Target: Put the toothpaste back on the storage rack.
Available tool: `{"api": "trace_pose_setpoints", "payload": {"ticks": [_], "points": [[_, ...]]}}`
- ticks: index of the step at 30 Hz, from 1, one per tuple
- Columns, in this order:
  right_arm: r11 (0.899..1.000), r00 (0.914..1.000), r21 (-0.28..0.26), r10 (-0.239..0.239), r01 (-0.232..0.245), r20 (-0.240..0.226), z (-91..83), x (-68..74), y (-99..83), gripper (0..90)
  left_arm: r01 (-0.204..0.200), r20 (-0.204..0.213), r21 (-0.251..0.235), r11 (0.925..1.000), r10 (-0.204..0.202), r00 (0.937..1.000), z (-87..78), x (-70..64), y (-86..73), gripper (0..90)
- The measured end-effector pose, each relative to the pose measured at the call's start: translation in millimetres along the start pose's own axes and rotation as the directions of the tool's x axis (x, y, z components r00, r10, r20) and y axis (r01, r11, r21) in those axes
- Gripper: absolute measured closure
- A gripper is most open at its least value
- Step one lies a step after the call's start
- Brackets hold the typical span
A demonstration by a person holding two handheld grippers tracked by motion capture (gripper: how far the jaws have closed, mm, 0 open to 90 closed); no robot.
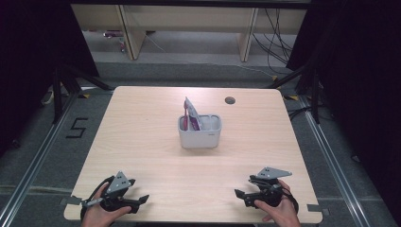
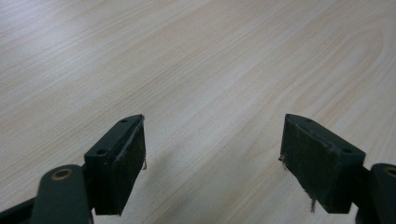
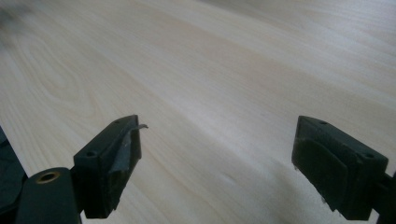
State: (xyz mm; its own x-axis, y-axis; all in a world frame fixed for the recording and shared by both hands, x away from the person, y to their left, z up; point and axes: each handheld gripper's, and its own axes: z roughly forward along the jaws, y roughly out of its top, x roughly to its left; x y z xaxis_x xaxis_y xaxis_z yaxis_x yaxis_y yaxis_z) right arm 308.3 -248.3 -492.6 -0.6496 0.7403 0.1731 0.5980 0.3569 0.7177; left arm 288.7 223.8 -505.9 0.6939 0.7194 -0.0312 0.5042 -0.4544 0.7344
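The left gripper (image 1: 137, 201) is resting at the lower left of the high view, its jaws standing wide apart over bare wood; the right gripper (image 1: 242, 196) is sitting at the lower right, jaws likewise spread; a grey bin (image 1: 200, 135) is standing at the centre of the table (image 1: 142, 127), well apart from both, holding a pink-and-white packet (image 1: 191, 113) that is leaning upright inside.

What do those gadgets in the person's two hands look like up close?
Each hand holds black tongs, the left tongs and the right tongs, each topped by a grey three-cornered plate. Seen from the tongs' own cameras, each has two chunky black jaws with screw holes, flat dark pads on the inner faces, and a brass-ringed pivot. No sleeves are visible at the bare hands.
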Motion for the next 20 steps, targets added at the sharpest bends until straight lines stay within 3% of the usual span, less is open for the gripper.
{"api": "trace_pose_setpoints", "payload": {"ticks": [1, 2, 3, 4, 5, 6, 7, 9, 11, 13, 14, 15, 20], "points": [[1.0, 0.9995, 0.008, 0.002, -0.002, -0.032, 1.6, 0.3, -1.0, 16.3, 0.0, 0.0, 0.001, 1.0, 0.0, 1.0, 0.0, 0.1, -0.1, 22.0], [1.0, 0.9994, 0.021, 0.018, -0.017, -0.031, 1.1, 1.4, -2.2, 16.3, 0.001, 0.0, 0.0, 1.0, -0.001, 1.0, 0.1, 0.1, -0.3, 22.0], [1.0, 0.9999, 0.018, -0.01, 0.01, 0.012, 0.1, 2.1, -2.9, 16.3, 0.002, -0.001, 0.0, 1.0, -0.002, 1.0, 0.1, 0.0, -0.5, 22.0], [0.999, 0.9993, 0.041, 0.036, -0.036, -0.001, -0.1, 6.0, -3.9, 16.3, -0.003, -0.003, 0.003, 1.0, 0.003, 1.0, -0.2, 0.5, -0.5, 22.0], [0.999, 0.9994, 0.037, 0.034, -0.034, 0.003, 0.3, 6.2, -4.9, 16.3, -0.004, 0.001, 0.003, 1.0, 0.004, 1.0, -0.1, 0.9, -0.6, 22.0], [0.999, 0.9998, 0.03, -0.016, 0.015, 0.016, 0.3, 3.2, -5.1, 16.3, -0.001, -0.001, 0.0, 1.0, 0.001, 1.0, -0.3, 0.5, -0.7, 22.0], [0.999, 1.0, 0.04, 0.008, -0.008, 0.0, 0.1, 5.2, -6.0, 16.3, 0.004, -0.001, -0.007, 1.0, -0.004, 1.0, 0.1, 0.1, -0.9, 22.0], [0.999, 0.9998, 0.041, -0.017, 0.018, -0.006, 0.9, 3.1, -6.5, 16.3, 0.002, 0.0, -0.005, 1.0, -0.002, 1.0, 0.0, 0.3, -1.0, 22.0], [0.999, 0.9996, 0.045, 0.027, -0.027, 0.003, -0.8, 5.5, -7.2, 16.3, -0.002, 0.0, -0.001, 1.0, 0.002, 1.0, -0.3, 0.5, -1.0, 22.0], [0.999, 1.0, 0.034, -0.008, 0.008, 0.004, -0.2, 2.0, -7.4, 16.2, 0.0, 0.0, -0.002, 1.0, 0.0, 1.0, -0.4, 0.6, -1.2, 22.0], [0.998, 0.9992, 0.049, 0.039, -0.04, 0.005, -1.2, 5.2, -8.2, 16.2, -0.002, 0.0, -0.001, 1.0, 0.002, 1.0, -0.5, 0.9, -1.2, 22.0], [0.999, 0.9999, 0.04, 0.003, -0.003, 0.013, -0.8, 2.0, -8.3, 16.2, -0.002, 0.0, 0.0, 1.0, 0.002, 1.0, -0.5, 1.1, -1.2, 22.0], [0.999, 0.9998, 0.044, 0.004, -0.005, 0.018, -0.4, 2.5, -9.3, 16.2, -0.002, -0.001, 0.0, 1.0, 0.002, 1.0, -0.5, 0.8, -1.3, 21.9]]}}
